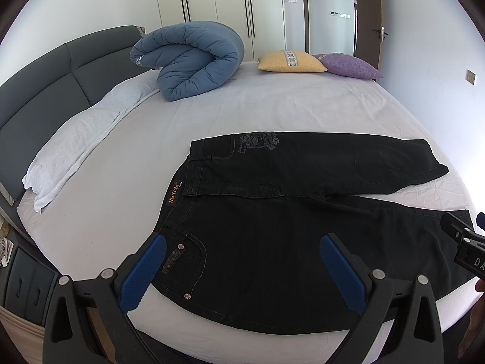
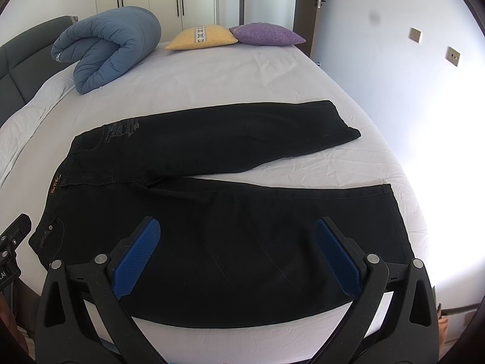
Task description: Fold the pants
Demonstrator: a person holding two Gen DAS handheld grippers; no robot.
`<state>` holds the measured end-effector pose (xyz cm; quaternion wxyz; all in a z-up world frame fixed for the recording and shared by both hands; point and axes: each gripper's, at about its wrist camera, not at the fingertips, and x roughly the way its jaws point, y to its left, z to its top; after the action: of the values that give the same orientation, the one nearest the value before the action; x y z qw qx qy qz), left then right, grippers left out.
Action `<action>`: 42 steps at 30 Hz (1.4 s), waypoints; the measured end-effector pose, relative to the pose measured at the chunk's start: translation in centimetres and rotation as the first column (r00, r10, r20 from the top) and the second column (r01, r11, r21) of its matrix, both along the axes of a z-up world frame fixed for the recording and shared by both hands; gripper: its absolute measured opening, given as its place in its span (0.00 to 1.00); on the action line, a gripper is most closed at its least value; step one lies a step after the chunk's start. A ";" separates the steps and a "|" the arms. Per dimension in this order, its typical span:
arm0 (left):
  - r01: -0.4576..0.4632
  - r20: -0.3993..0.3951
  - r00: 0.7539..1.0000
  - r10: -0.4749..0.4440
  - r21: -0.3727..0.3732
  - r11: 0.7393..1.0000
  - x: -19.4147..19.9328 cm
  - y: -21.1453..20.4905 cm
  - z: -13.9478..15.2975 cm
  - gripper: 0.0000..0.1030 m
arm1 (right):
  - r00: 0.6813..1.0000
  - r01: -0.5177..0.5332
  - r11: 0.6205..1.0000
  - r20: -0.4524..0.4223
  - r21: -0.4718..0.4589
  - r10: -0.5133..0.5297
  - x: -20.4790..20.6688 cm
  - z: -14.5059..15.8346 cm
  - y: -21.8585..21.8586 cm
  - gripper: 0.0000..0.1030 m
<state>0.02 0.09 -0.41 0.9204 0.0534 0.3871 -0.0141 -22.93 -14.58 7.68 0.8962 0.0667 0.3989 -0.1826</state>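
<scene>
Black jeans (image 1: 272,227) lie flat on the white bed (image 1: 151,151), waistband to the left, both legs spread to the right in a V. My left gripper (image 1: 242,248) is open above the near hip pocket, its blue pads (image 1: 145,273) apart. My right gripper (image 2: 239,236) is open above the near leg (image 2: 242,242), holding nothing. The jeans show whole in the right wrist view, the far leg (image 2: 242,133) angled away. The right gripper's body shows at the left wrist view's right edge (image 1: 463,242).
A rolled blue duvet (image 1: 188,60) lies near the grey headboard (image 1: 45,85). A yellow cushion (image 1: 291,60) and a purple cushion (image 1: 351,65) sit at the far edge. A white pillow (image 1: 81,139) lies at left. Wardrobes and a door stand behind.
</scene>
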 end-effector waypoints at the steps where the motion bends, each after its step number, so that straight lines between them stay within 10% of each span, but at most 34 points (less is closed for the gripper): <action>1: 0.000 0.001 1.000 0.000 0.001 1.000 0.0 0.0 0.0 1.00 | 1.000 0.000 1.000 0.000 -0.001 0.000 0.0 0.0 0.0 1.00; 42: 0.003 0.003 1.000 -0.003 0.001 1.000 -0.2 -0.3 -0.3 1.00 | 1.000 -0.013 1.000 -0.019 0.008 0.013 0.4 -1.2 0.7 1.00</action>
<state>-0.21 -0.18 -0.73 0.9209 0.0545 0.3856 -0.0149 -22.56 -13.91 6.50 0.8931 0.0660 0.4088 -0.1756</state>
